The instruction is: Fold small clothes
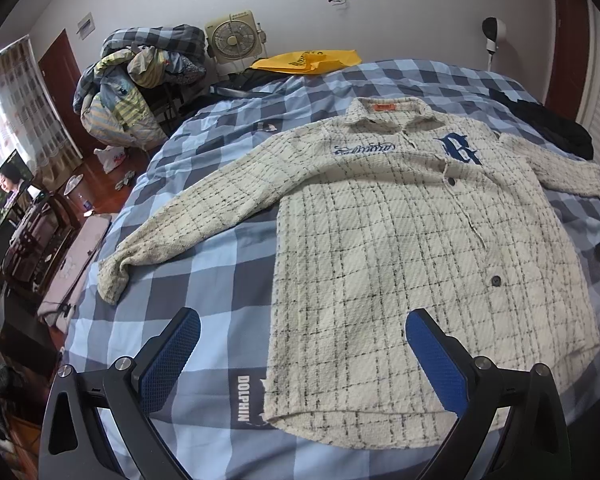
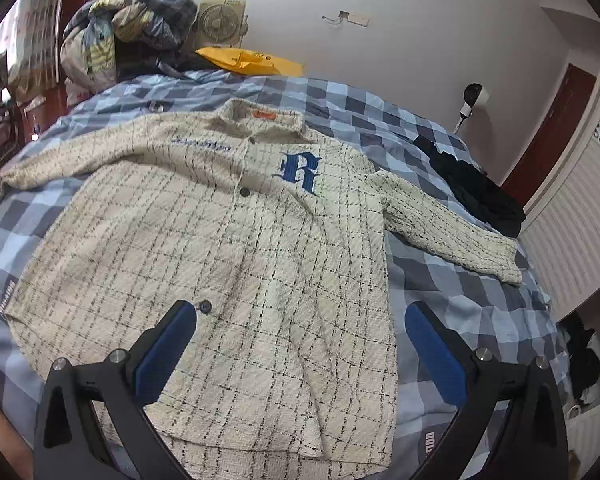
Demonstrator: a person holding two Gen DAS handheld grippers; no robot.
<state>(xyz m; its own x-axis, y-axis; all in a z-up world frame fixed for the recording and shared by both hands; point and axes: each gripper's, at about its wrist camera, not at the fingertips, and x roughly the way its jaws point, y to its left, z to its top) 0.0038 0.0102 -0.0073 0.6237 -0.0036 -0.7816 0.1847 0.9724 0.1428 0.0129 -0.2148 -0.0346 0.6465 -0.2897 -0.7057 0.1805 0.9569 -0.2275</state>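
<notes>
Both claws hang wide apart and empty over the hem end of the shirt point(image 1: 400, 240): my left claw point(image 1: 302, 324) above its left hem corner, my right claw point(image 2: 300, 318) above the right one. It lies flat, front up, on the bed point(image 1: 204, 280), collar away from me, sleeves out sideways. I judge each claw nearest its own sleeve.

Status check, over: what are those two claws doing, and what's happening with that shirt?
Left gripper open, empty. Right gripper open, empty. Shirt flat on bed, sleeves out, unfolded. Nothing on it.
</notes>
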